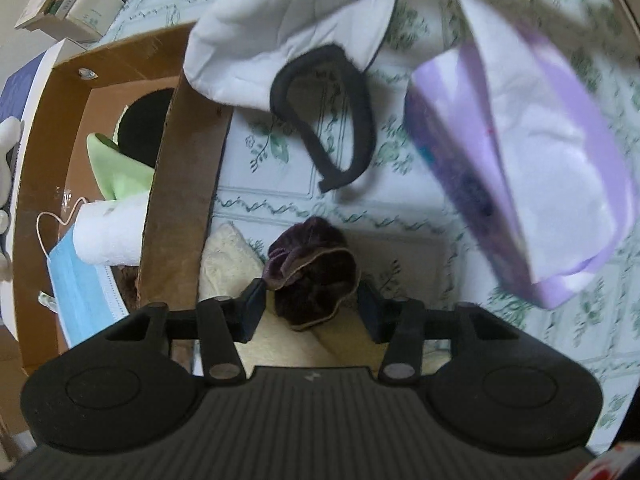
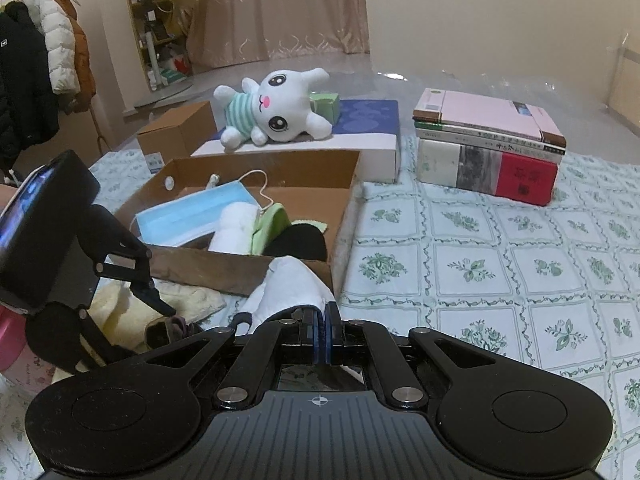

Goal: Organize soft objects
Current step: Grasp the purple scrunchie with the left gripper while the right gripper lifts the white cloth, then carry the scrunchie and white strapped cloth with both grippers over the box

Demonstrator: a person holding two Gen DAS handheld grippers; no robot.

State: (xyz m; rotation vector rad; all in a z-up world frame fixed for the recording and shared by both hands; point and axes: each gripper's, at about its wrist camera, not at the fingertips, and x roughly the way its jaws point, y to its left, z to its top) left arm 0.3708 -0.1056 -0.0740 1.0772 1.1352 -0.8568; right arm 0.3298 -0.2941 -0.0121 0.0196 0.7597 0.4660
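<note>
Inside the cardboard box (image 2: 256,268), a face mask (image 2: 192,216), a rolled towel (image 2: 234,226) and green cloth (image 2: 268,226) are already lying. The right tool (image 2: 320,326) is clamping a white cloth bag (image 2: 288,284) beside the box, while the left tool (image 1: 312,300), fingers apart, is straddling a dark scrunchie (image 1: 316,272) on the bed (image 2: 480,280), still waiting.

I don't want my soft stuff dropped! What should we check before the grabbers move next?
1. Left gripper jaws open on either side of the scrunchie: ok.
2. Scrunchie clamped: not ok, not yet.
3. Right gripper shut on the white cloth: ok.
4. Cardboard box shows bare floor for more things: ok.
5. Cloth's black strap hanging clear of the left gripper: cannot tell.
</note>
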